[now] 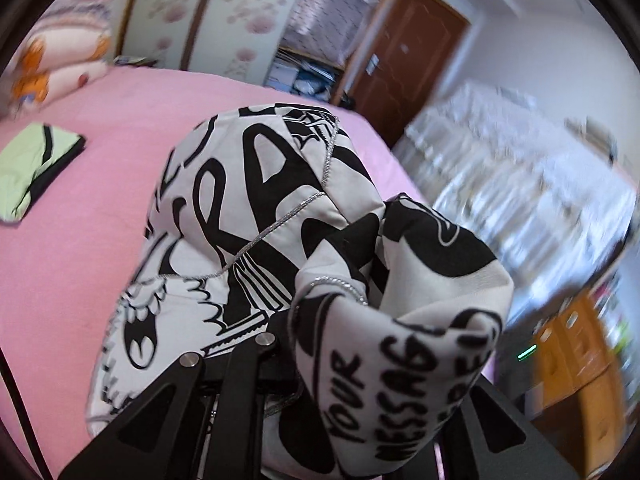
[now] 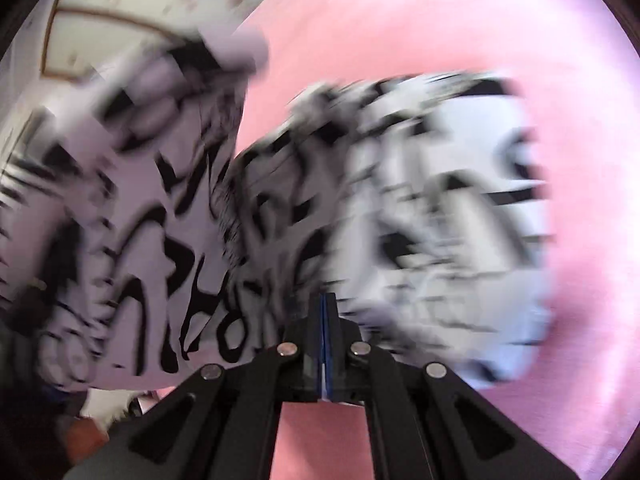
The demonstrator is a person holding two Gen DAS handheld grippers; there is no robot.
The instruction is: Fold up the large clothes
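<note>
Pink cotton-like bedsheet (image 1: 80, 216) covers the bed, and on it lies the large white garment with bold black lettering and cartoon print (image 1: 248, 216), bunched in a heap. One part of this garment is lifted and draped over the left gripper (image 1: 280, 364), so its fingertips are hidden; the jaws stand almost closed and the cloth seems pinched between them. In the right wrist view the same garment (image 2: 440, 220) is strongly blurred. The right gripper (image 2: 326, 312) has its jaws pressed fully together, blue pads touching; whether a thin edge of cloth is caught at the tips I cannot tell because of the blur.

An open wooden wardrobe (image 1: 332, 28) stands behind the bed; its shelves hold a pale patterned quilt above and some stacked papers or boxes below, not clear. Beside it are sliding doors with pink flower pattern (image 1: 208, 12) and a brown wooden door (image 1: 404, 60). A folded light-green cloth with black stripe (image 1: 36, 168) lies on the sheet, well apart from the garment. A pillow with orange cartoon print (image 1: 60, 64) rests at the far edge of the bed.
</note>
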